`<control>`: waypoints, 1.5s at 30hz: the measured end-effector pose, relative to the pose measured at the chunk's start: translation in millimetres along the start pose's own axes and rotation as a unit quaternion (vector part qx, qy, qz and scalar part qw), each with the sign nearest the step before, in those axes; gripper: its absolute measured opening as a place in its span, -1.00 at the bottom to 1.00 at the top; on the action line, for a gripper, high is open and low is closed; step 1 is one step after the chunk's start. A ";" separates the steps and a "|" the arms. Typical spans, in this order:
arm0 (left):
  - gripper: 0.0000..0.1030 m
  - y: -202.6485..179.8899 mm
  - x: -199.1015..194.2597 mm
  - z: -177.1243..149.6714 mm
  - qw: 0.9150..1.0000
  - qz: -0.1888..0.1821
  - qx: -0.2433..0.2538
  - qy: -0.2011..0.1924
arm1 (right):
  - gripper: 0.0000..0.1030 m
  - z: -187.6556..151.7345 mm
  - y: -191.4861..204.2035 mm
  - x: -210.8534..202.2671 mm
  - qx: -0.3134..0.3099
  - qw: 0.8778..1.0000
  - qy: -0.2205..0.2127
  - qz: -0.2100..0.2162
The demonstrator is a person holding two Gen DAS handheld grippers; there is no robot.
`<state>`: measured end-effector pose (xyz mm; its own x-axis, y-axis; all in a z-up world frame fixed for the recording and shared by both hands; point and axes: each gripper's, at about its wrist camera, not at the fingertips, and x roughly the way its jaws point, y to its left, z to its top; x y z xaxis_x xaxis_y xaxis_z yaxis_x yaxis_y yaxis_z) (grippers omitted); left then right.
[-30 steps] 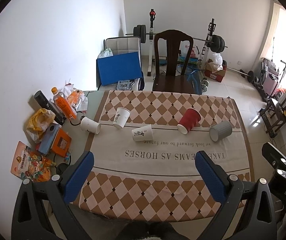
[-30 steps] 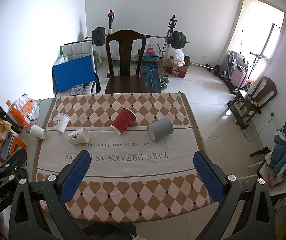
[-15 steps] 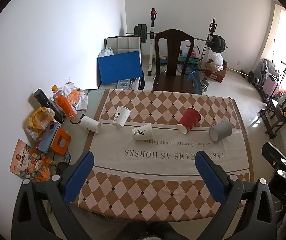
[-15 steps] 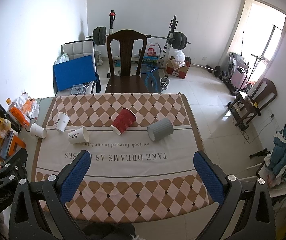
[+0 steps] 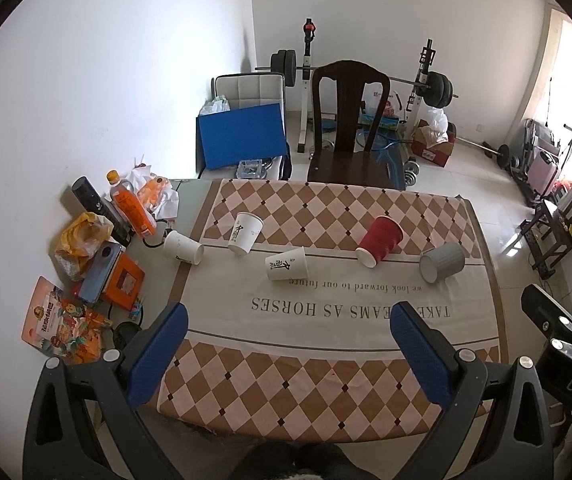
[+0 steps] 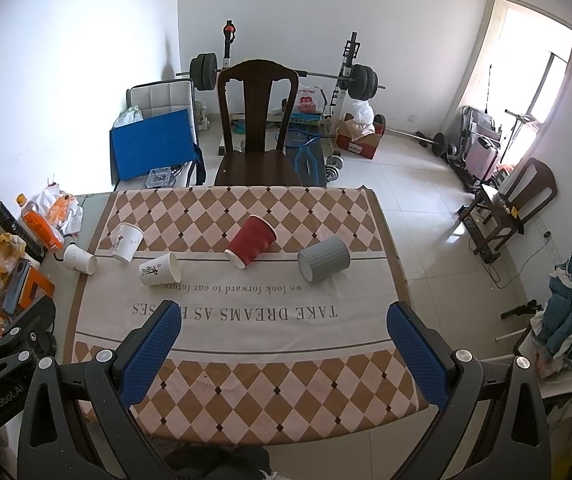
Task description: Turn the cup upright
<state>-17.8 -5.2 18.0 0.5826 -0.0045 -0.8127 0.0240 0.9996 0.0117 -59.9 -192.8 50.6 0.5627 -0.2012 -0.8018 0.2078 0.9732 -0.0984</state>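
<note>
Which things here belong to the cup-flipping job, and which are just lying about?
Job: red cup, grey cup, three white cups, all on their sides; both open grippers.
Lying about: orange bottle, yellow bag, snack packet.

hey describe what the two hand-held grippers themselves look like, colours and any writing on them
Both match: the left hand-held gripper and right hand-held gripper have black angular plastic frames with silver round screw heads, and two long fingers faced with textured blue pads. White lettering shows on the bodies: "GenRobot.AI" on the left one, "DAS" on the right. No cables or sleeves are visible.
</note>
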 end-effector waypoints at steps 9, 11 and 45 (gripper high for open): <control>1.00 -0.5 -0.1 -0.1 1.000 0.000 -0.001 0.000 | 1.00 -1.9 -8.0 1.8 -0.001 1.000 0.000 0.002; 1.00 0.3 0.5 0.4 1.000 0.001 -0.002 0.000 | 1.00 -0.3 -0.9 -4.1 0.000 1.000 0.001 0.004; 1.00 111.2 374.5 41.3 0.976 0.100 0.034 0.190 | 0.77 -35.2 164.9 402.4 -0.031 0.953 0.301 0.007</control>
<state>236.5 103.2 -260.9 0.2387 0.2144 -0.9471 0.0016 0.9752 0.2212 172.6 -109.4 -309.0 -0.0005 -0.1067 -0.9943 0.1449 0.9838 -0.1056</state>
